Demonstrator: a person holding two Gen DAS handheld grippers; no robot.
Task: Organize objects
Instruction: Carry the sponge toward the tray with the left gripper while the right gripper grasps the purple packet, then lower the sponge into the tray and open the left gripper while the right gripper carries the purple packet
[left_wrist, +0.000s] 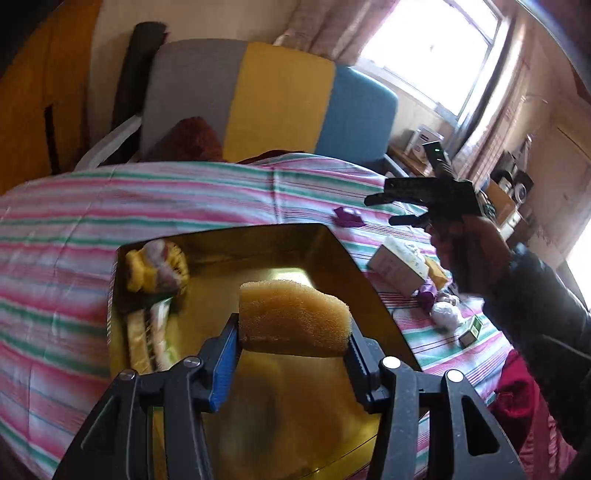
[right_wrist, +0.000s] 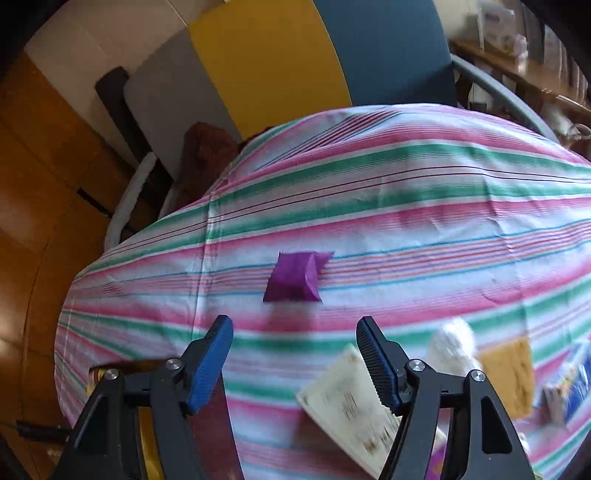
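My left gripper (left_wrist: 291, 332) is shut on a yellow-brown sponge (left_wrist: 291, 314) and holds it above a shiny gold tray (left_wrist: 332, 254) on the striped tablecloth. The tray holds yellow packets (left_wrist: 155, 269) at its left side. My right gripper (right_wrist: 295, 343) is open and empty, above the cloth, with a purple packet (right_wrist: 295, 277) just ahead of its fingertips. It also shows in the left wrist view (left_wrist: 391, 210), held to the right of the tray, near the purple packet (left_wrist: 347, 216).
A cream box (right_wrist: 351, 406), a white bundle (right_wrist: 452, 347), a tan sponge piece (right_wrist: 509, 373) and a blue pack (right_wrist: 569, 391) lie right of my right gripper. A grey, yellow and blue chair back (left_wrist: 273, 99) stands behind the table. Shelves (left_wrist: 509, 184) stand far right.
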